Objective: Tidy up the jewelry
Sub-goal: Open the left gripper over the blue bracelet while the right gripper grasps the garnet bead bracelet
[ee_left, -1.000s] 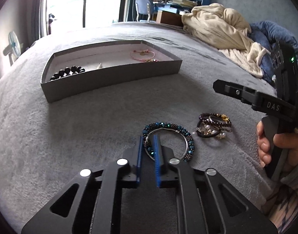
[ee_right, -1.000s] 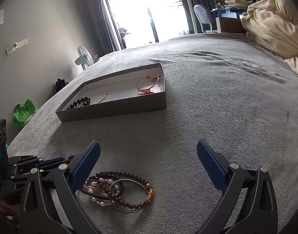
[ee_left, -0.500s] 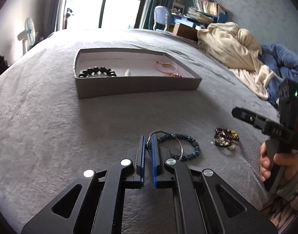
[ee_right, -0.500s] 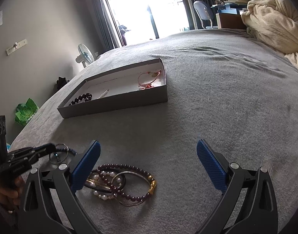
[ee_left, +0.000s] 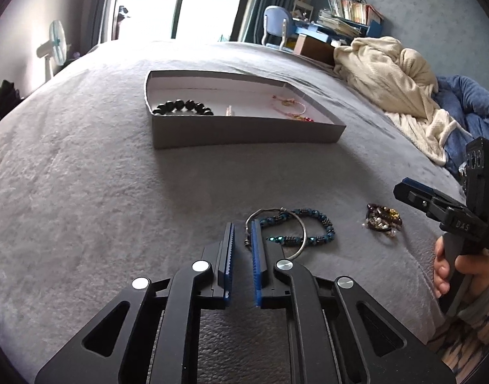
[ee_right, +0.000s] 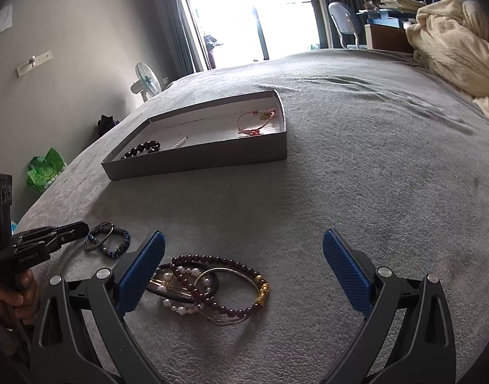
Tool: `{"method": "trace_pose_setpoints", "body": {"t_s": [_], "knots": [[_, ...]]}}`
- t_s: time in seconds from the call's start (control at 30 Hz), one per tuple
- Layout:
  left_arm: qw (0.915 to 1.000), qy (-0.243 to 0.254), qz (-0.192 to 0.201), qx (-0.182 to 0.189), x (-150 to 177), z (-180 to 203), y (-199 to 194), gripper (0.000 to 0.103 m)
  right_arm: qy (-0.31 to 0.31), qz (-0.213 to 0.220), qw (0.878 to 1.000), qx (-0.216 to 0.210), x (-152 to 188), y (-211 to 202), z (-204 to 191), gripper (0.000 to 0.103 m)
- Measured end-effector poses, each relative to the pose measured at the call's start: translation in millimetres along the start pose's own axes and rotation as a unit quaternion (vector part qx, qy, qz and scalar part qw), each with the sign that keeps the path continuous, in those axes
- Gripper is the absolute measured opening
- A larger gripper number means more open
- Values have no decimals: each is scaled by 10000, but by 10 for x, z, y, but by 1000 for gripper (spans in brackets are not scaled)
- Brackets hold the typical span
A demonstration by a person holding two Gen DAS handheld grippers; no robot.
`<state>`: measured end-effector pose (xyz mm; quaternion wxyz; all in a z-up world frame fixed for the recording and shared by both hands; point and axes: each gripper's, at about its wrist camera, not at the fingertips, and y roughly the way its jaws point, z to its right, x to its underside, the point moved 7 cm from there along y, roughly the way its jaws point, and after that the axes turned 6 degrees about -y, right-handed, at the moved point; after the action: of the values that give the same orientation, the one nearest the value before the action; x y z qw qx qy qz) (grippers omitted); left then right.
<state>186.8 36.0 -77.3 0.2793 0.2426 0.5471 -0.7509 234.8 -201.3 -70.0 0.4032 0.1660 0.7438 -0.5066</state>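
Blue-padded left claw [ee_left: 242, 227] has just parted slightly, empty, beside the silver bangle [ee_left: 276, 230]; right claw [ee_right: 244, 249] gapes wide.

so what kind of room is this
Most likely a bedroom: the jewelry lies on a wide grey plush bedspread, a crumpled cream blanket is heaped at one side, and a blue desk piled with books stands by the window.

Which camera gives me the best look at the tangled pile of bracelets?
The right wrist view: the bracelet pile lies close, beads and bangles distinct. The left wrist view shows it only as a small clump off right.
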Motion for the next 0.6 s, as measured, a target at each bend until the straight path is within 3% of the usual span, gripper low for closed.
{"method": "trace_pose_setpoints", "body": {"t_s": [0.13,0.3,0.43,0.6], "knots": [[10000,-2,-2,-41,-1,-12,-12,18,-80,-104,9999,-48,37,7,-56,98],[9999,92,83,6,-20,55,-45,48,-124,-272,9995,-130,135,1,-111,98],[9996,250,121,102,-11,146,-68,52,-59,-252,9993,-252,191,-55,-120,97],[9991,404,67,78,9,203,-34,53,61,-388,9989,-243,256,-54,-78,90]]}}
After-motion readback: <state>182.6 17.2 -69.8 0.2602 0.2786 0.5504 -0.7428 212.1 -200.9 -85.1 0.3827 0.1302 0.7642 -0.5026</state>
